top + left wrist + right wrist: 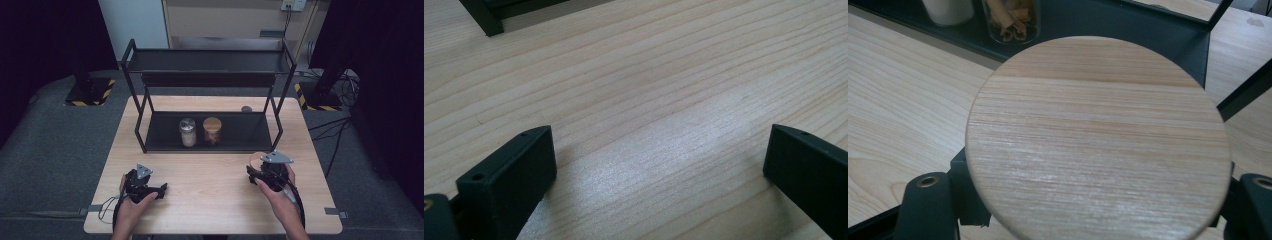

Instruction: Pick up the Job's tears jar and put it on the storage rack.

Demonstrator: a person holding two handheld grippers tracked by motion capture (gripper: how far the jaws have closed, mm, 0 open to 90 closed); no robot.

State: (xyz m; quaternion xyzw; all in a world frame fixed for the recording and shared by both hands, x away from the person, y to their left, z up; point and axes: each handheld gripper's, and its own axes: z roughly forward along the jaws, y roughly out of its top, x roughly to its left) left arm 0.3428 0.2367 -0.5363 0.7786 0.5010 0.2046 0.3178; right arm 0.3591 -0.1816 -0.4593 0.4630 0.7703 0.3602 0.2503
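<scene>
Wooden-lidded jar (pixel 1098 135) sits pinched in your right gripper (pixel 265 172) just before the black rack (pixel 210 131); next, carry it onto the lower shelf beside the cinnamon jar (pixel 212 131), while your left gripper (pixel 659 165) rests spread on the table (pixel 200 200).

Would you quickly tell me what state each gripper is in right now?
Left gripper: open, nothing between its jaws, low over the table.
Right gripper: shut on a jar with a round wooden lid.
</scene>
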